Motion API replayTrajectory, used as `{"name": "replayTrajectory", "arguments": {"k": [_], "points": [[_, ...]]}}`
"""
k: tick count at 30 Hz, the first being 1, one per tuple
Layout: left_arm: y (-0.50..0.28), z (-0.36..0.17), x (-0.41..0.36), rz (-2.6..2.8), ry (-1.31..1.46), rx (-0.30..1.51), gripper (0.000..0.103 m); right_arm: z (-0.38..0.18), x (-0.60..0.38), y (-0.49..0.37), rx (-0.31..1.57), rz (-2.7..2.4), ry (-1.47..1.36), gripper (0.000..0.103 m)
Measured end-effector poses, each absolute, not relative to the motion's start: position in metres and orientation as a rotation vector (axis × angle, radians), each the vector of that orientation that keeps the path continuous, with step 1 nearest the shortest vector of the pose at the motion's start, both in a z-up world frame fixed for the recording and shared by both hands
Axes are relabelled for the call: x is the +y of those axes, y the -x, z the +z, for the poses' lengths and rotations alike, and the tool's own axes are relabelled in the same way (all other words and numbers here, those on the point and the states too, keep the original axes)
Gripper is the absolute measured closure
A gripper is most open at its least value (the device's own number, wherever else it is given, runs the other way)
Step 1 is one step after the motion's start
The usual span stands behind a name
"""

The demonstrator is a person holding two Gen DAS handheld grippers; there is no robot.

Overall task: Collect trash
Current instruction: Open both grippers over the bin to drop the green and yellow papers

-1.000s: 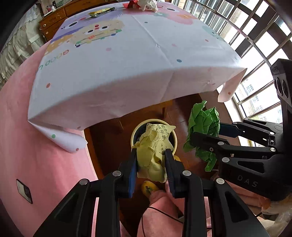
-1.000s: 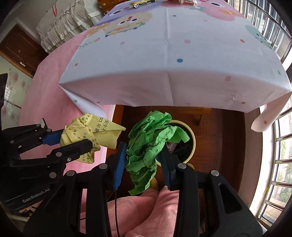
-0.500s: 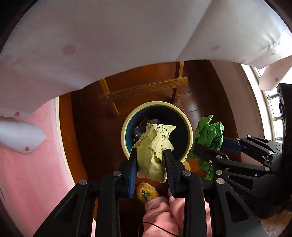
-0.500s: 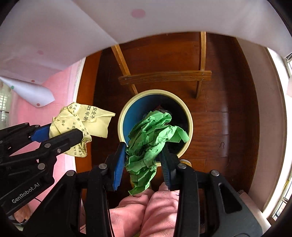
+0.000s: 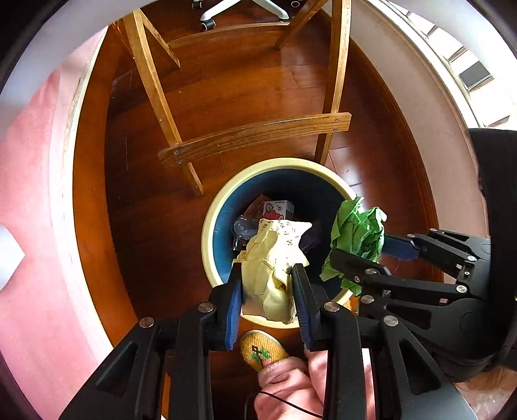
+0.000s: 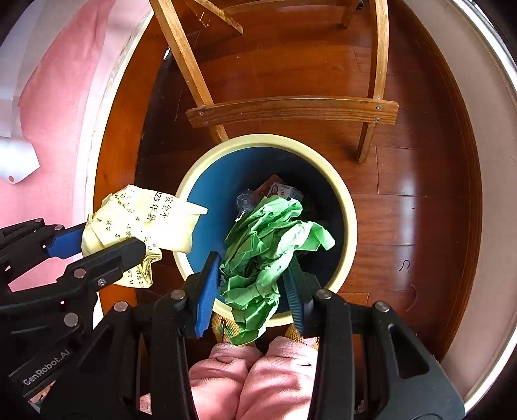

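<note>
A round bin with a cream rim [image 5: 223, 206] [image 6: 194, 171] and blue inside stands on the wooden floor below me, with a small carton [image 5: 278, 208] and a clear bottle [image 5: 241, 226] inside. My left gripper [image 5: 266, 278] is shut on a crumpled yellow printed paper [image 5: 271, 258] [image 6: 142, 216], held over the bin's near side. My right gripper [image 6: 253, 261] is shut on a crumpled green paper [image 6: 268, 245] [image 5: 355, 236], held above the bin's opening. In the left wrist view the right gripper [image 5: 358, 255] sits at the bin's right rim.
Wooden table legs and a crossbar [image 5: 252, 137] [image 6: 290, 110] stand just behind the bin. A pink wall with white skirting [image 5: 32, 194] runs on the left. Pink trouser legs [image 6: 252, 378] and a yellow slipper [image 5: 261, 350] are at the bottom. Office chair castors [image 5: 206, 24] show far back.
Both grippers dropped from tabletop height to under the table edge and closer over the bin. The tablecloth has left the view. Both papers stay gripped.
</note>
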State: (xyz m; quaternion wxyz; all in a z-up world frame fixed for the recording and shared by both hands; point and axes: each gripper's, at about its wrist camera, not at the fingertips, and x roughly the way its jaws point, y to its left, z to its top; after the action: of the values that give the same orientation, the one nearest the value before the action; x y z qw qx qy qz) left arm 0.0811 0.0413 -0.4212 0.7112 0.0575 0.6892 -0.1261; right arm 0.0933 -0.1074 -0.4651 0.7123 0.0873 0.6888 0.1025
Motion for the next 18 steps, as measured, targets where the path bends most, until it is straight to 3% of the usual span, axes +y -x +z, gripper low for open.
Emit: {"name": "replayTrajectory", "arguments": {"k": [4, 7, 8, 14, 18], "points": [[-0.083, -0.424, 0.043, -0.296, -0.133, 1.517, 0.069, -0.477, -0.104, -0.095, 1.541, 0.218, -0.184, 0.064], [-0.086, -0.428, 0.047, -0.291, -0.111, 1.519, 0.064, -0.477, -0.102, -0.095, 1.539, 0.202, -0.167, 0.056], [-0.086, -0.428, 0.048, -0.288, -0.107, 1.522, 0.058, -0.477, -0.103, -0.096, 1.538, 0.193, -0.162, 0.050], [-0.090, -0.425, 0.063, -0.258, -0.082, 1.519, 0.026, -0.472, -0.108, -0.097, 1.532, 0.176, -0.165, 0.044], [-0.087, -0.415, 0.073, -0.240, -0.060, 1.506, 0.025, -0.461, -0.108, -0.097, 1.515, 0.169, -0.169, 0.044]]}}
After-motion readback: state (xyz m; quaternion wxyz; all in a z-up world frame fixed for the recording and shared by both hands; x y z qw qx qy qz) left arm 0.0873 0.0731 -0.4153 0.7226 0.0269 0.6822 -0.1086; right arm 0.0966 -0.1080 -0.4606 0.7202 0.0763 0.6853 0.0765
